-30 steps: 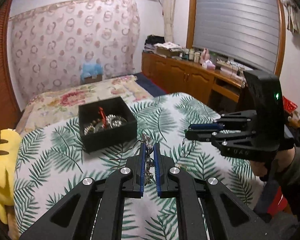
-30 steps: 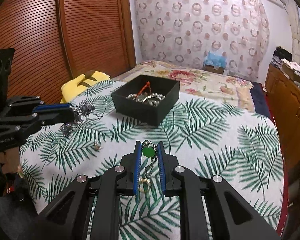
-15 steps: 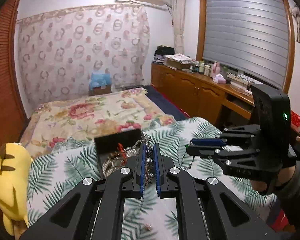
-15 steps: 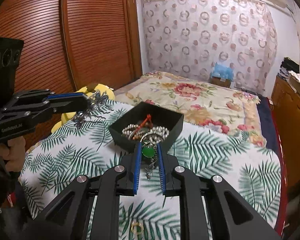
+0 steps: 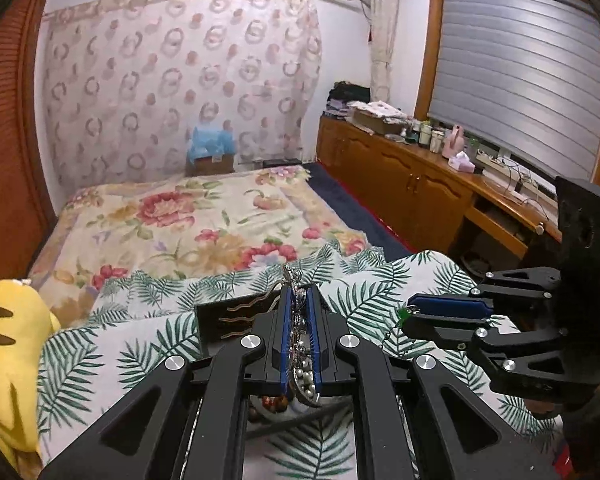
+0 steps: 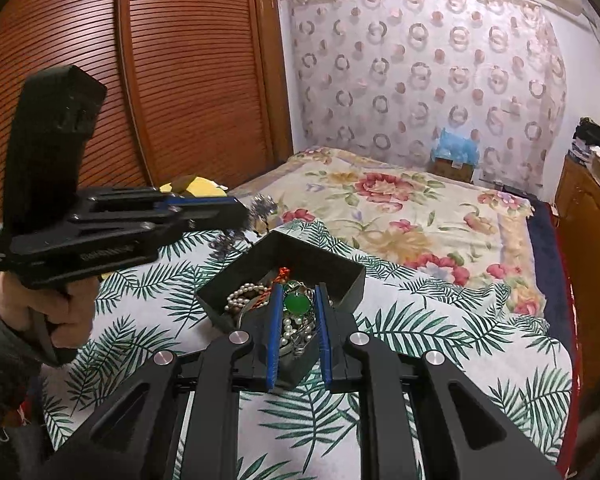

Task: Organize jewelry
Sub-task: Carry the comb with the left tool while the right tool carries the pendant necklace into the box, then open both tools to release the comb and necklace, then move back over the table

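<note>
A black jewelry box (image 6: 342, 280) holding pearls and chains sits on the palm-leaf cloth; in the left wrist view only its far wall (image 5: 220, 322) shows past my fingers. My left gripper (image 5: 299, 300) is shut on a silver chain piece (image 5: 296, 320) and holds it over the box; it also shows at the left of the right wrist view (image 6: 236, 216). My right gripper (image 6: 297, 304) has its jaws slightly apart around a green pendant (image 6: 296, 303) that hangs over the box. It shows side-on in the left wrist view (image 5: 410, 316).
The palm-leaf cloth (image 6: 440, 344) covers a table in front of a floral bed (image 6: 400, 208). A yellow plush toy (image 5: 8, 360) lies at the left. A wooden sideboard (image 5: 412, 184) runs along the right wall, and wooden sliding doors (image 6: 160, 80) stand at the left.
Both grippers have risen off the cloth and moved forward to above the black box, each carrying its piece. The right jaws have parted a little around the green pendant.
</note>
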The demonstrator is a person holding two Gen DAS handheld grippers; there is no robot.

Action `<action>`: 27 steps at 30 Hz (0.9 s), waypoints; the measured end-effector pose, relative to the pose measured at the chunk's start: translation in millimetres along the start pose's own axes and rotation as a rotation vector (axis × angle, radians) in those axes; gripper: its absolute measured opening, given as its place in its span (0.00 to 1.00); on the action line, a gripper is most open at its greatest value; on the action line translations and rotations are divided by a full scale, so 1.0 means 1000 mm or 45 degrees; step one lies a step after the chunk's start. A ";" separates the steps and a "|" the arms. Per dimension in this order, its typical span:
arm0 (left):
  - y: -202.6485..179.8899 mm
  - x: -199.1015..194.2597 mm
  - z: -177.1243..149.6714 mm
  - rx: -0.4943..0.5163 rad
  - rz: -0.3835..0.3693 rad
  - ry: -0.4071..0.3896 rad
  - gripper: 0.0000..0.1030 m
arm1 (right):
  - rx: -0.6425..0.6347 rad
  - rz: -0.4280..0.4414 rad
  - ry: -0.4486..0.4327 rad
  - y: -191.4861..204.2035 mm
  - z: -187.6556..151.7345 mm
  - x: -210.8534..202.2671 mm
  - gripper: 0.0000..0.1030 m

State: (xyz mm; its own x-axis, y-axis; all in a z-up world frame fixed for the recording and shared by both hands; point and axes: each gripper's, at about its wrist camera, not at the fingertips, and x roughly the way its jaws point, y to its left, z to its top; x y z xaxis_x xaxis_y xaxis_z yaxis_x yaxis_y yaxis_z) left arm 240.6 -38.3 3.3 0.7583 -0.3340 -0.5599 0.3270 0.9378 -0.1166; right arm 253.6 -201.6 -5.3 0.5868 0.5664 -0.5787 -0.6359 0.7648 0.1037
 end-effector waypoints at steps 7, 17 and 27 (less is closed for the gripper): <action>0.014 0.018 -0.003 -0.075 -0.014 0.033 0.08 | 0.010 0.033 0.011 -0.007 0.008 0.015 0.17; 0.028 -0.006 -0.023 -0.058 0.034 0.036 0.18 | -0.048 0.065 0.023 0.008 0.026 0.044 0.17; 0.039 -0.023 -0.071 -0.079 0.066 0.126 0.18 | -0.042 0.053 0.043 0.013 0.026 0.057 0.18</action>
State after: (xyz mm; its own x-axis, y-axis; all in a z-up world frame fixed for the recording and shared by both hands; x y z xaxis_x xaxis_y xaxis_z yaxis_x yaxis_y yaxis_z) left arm 195.8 12.3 -46.3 0.7129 -0.2765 -0.6445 0.2505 0.9588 -0.1343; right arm 292.1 -151.4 -16.4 0.5427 0.5865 -0.6013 -0.6759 0.7299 0.1018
